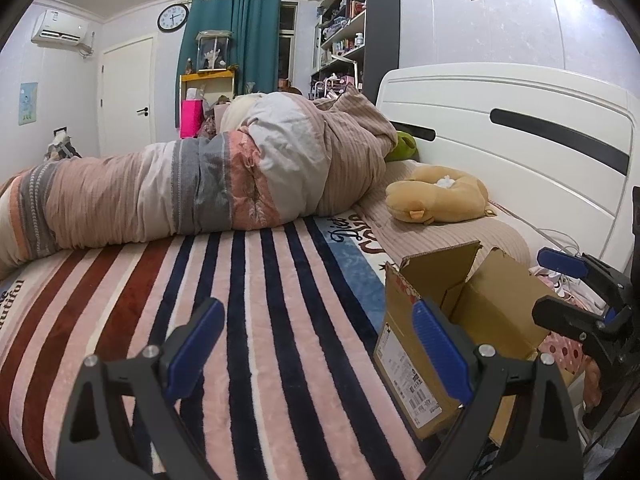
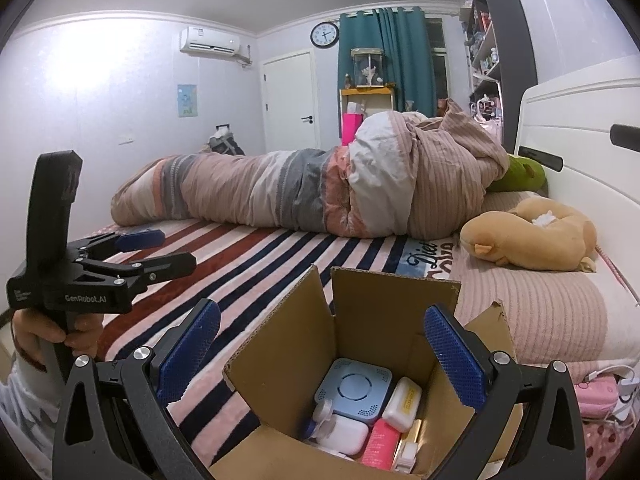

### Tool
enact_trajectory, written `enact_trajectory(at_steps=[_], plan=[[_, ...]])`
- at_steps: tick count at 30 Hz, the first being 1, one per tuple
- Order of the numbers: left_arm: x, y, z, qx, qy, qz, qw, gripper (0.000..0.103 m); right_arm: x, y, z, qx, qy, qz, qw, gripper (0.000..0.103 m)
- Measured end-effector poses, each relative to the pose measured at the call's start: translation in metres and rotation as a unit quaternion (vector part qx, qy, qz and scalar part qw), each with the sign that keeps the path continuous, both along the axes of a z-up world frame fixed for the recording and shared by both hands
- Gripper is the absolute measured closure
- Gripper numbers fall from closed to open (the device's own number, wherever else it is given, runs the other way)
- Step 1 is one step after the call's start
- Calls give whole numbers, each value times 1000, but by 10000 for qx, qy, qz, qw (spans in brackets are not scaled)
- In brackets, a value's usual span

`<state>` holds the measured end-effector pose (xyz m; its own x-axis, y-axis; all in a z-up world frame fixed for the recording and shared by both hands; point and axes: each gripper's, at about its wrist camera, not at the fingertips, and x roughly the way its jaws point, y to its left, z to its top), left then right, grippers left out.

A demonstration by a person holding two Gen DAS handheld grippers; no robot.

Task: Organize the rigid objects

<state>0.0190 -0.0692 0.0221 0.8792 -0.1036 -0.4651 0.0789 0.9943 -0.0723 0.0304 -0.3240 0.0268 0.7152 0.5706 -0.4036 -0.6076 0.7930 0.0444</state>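
Observation:
An open cardboard box point(image 2: 372, 320) stands on the striped blanket; it also shows in the left wrist view point(image 1: 408, 364). Inside lie a light blue square device point(image 2: 354, 390), a white case point(image 2: 402, 398), a white rounded case point(image 2: 346, 434) and a pink tube point(image 2: 380, 442). My right gripper point(image 2: 320, 352) is open and empty, directly above the box opening. My left gripper point(image 1: 316, 348) is open and empty over the blanket, left of the box. It also shows in the right wrist view point(image 2: 156, 248); the right gripper shows in the left wrist view point(image 1: 560, 284).
A rolled quilt point(image 2: 304, 192) lies across the bed behind the box. A tan plush toy point(image 2: 528, 236) and a green plush point(image 2: 520, 176) lie by the white headboard point(image 2: 580, 136). Pink items and cables point(image 2: 600, 392) sit at the right bed edge.

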Motion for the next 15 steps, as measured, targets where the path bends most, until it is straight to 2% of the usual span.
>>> enact_trajectory(at_steps=[15], plan=[[3, 0, -2, -23, 45, -11, 10000, 9, 7, -1, 0, -46, 68, 28, 10000, 0]])
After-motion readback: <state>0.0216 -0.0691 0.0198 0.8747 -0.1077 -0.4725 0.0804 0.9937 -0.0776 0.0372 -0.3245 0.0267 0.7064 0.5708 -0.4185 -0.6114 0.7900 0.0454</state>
